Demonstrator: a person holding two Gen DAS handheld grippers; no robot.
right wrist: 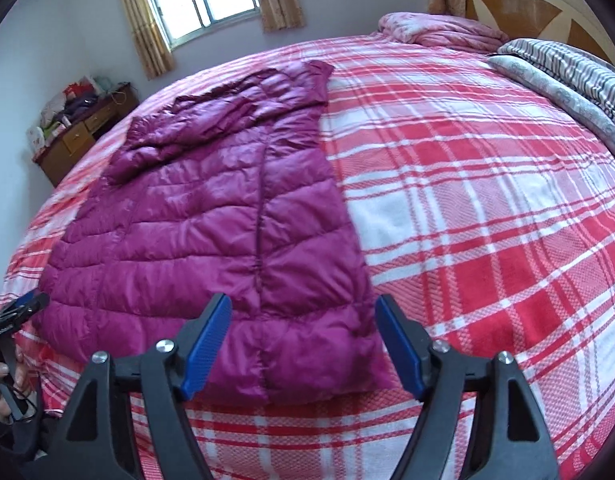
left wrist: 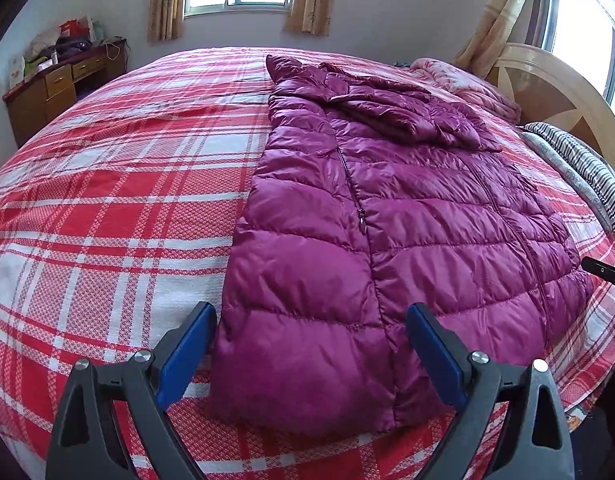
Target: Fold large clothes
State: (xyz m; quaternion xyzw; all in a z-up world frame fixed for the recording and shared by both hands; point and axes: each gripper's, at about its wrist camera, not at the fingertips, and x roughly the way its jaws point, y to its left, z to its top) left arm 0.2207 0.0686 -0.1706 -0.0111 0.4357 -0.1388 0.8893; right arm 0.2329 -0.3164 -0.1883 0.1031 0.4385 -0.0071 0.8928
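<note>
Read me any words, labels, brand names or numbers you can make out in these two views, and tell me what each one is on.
No legible text in either view.
Red and white bags on the wooden desk: any printing is too small and blurred to read.
White packet at the desk's left end: a reddish mark, unreadable.
Purple down jacket: no label or logo showing.
Plaid bedspread: pattern only.
</note>
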